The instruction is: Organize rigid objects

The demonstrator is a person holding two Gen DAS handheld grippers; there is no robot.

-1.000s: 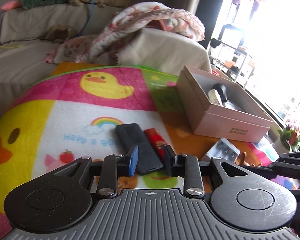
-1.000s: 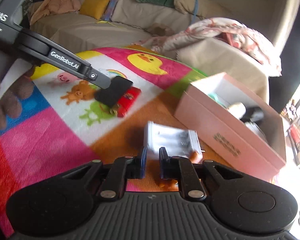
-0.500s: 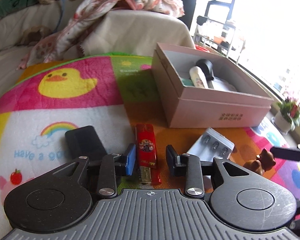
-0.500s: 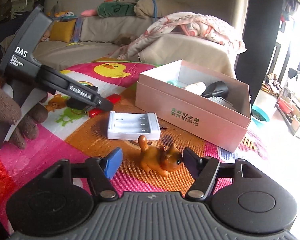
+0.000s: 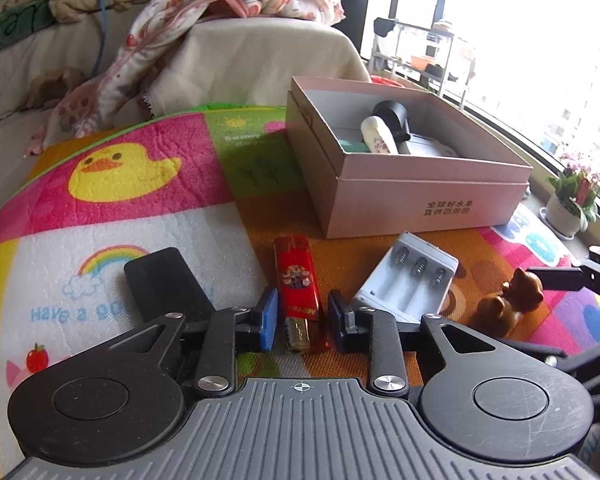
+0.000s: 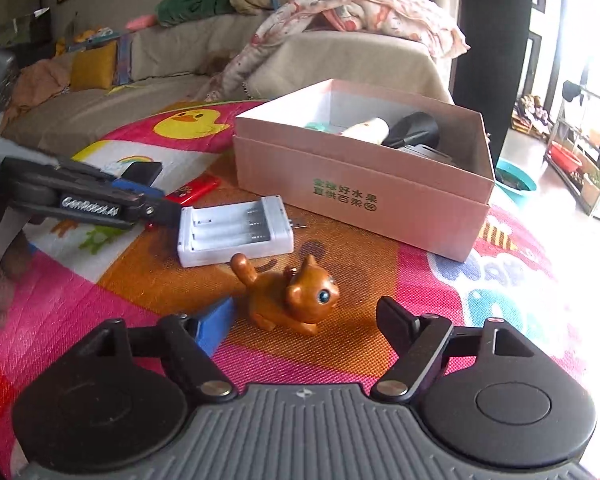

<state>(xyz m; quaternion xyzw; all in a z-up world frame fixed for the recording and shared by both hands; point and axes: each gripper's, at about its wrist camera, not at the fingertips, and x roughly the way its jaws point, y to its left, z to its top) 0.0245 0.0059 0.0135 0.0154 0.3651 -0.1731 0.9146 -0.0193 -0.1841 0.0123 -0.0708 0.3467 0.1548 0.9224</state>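
While several items already lie inside the pink box [image 5: 419, 196] (a black object, a white tube, something green, not all identifiable), four rigid pieces remain out on the cartoon-print mat [image 5: 148, 224]; sorting judged roughly half done.

Red lighter [image 5: 298, 280]: flat on the mat, metal end lying between the jaws of the left gripper [image 5: 301, 322]; jaws narrowed and closing beside it, pads not visibly pressing, so not yet grasped.

Brown cat figurine [image 6: 292, 298]: upright, just ahead of the right gripper [image 6: 305, 318]; jaws spread wide and opening, figurine framed between the tips, untouched.

White battery holder [image 6: 234, 230]: empty slots up, between lighter and figurine, near the box wall; unclaimed.

Black flat device [image 5: 168, 284]: on the rainbow patch, left of the lighter; unclaimed.

Remaining, by estimate: lift lighter and figurine into the box; then holder and black device.
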